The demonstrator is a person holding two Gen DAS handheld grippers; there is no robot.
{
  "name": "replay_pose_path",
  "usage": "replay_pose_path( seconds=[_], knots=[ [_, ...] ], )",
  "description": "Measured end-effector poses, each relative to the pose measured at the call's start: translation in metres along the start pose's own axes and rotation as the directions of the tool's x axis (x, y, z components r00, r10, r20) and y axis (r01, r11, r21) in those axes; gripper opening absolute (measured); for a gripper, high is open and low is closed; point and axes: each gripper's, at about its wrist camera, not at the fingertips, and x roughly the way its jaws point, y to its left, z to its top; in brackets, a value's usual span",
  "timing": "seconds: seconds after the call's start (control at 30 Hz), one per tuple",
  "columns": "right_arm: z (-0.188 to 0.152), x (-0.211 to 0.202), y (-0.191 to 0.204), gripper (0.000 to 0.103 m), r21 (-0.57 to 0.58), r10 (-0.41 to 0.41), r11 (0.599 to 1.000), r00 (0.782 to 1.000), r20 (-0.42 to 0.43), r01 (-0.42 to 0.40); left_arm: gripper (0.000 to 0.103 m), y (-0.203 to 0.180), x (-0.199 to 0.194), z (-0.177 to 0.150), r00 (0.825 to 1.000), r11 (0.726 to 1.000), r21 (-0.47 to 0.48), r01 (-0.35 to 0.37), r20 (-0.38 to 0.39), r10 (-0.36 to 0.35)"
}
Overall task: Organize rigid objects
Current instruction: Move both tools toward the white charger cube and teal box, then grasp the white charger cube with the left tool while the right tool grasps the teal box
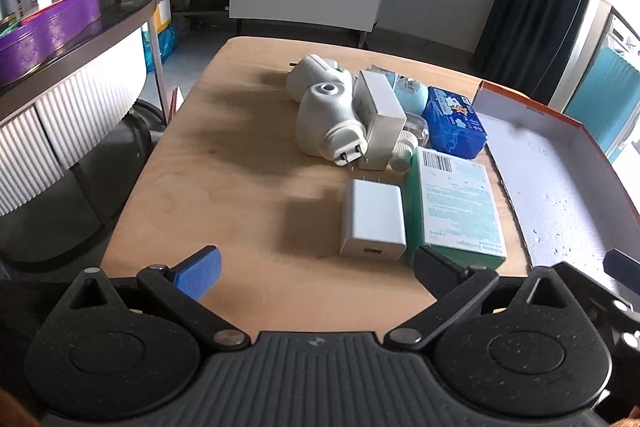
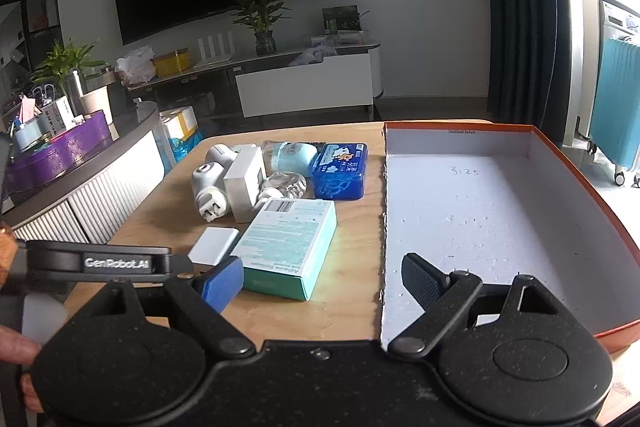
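Note:
A cluster of objects lies on the wooden table [image 1: 240,167]: a flat white charger [image 1: 373,223] [image 2: 214,245], a green box [image 1: 456,207] [image 2: 290,241], two white plug devices [image 1: 328,123] [image 2: 208,187], a white adapter block [image 1: 380,115] [image 2: 246,183], a blue box [image 1: 456,125] [image 2: 340,169] and a pale blue item [image 2: 292,155]. An empty orange-rimmed white box lid [image 2: 480,219] [image 1: 560,167] lies to the right. My left gripper [image 1: 318,273] is open and empty, just before the charger. My right gripper [image 2: 322,283] is open and empty, spanning the green box's corner and the lid's edge.
A curved counter with a purple tin [image 1: 48,27] stands to the left. A TV stand [image 2: 304,83] with plants is behind the table. A teal suitcase [image 2: 616,99] is at the far right. The left gripper's body [image 2: 100,263] shows in the right wrist view.

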Motion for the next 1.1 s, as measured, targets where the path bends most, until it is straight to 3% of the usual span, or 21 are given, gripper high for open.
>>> replay_pose_path(
  seconds=[0.43,0.5,0.67,0.83,0.87,0.9,0.93,1.1],
  knots=[
    [0.004,0.014,-0.008,0.101,0.015,-0.013,1.0,1.0,-0.019,0.014,0.103,-0.009,0.031,0.019,1.0,1.0,0.018,0.018,-0.012,-0.017],
    [0.005,0.016,-0.009,0.101,0.017,-0.018,1.0,1.0,-0.022,0.018,0.092,-0.008,0.032,0.021,1.0,1.0,0.024,0.015,-0.017,-0.014],
    [0.011,0.022,-0.01,0.101,0.028,-0.023,0.999,1.0,-0.021,0.023,0.092,-0.005,0.04,0.017,0.999,0.998,0.04,0.042,-0.035,-0.041],
    [0.018,0.032,-0.003,0.101,0.019,-0.014,1.0,0.999,-0.046,0.015,0.079,-0.012,0.043,0.017,1.0,0.994,0.108,0.03,-0.002,-0.03],
    [0.02,0.035,-0.001,0.101,0.017,-0.012,1.0,0.999,-0.053,0.013,0.071,-0.013,0.044,0.018,1.0,0.992,0.122,0.023,0.005,-0.024],
    [0.021,0.037,0.0,0.101,0.018,-0.011,1.0,0.998,-0.059,0.013,0.053,-0.014,0.043,0.017,1.0,0.99,0.138,0.019,0.015,-0.021],
    [0.023,0.041,0.001,0.101,0.021,-0.011,1.0,0.998,-0.068,0.012,0.045,-0.015,0.042,0.016,0.999,0.989,0.149,0.019,0.023,-0.023],
    [0.033,0.062,0.011,0.101,0.073,0.02,0.997,0.991,-0.131,-0.011,0.041,-0.001,0.038,0.02,0.999,0.994,0.1,0.042,0.011,-0.043]
  ],
)
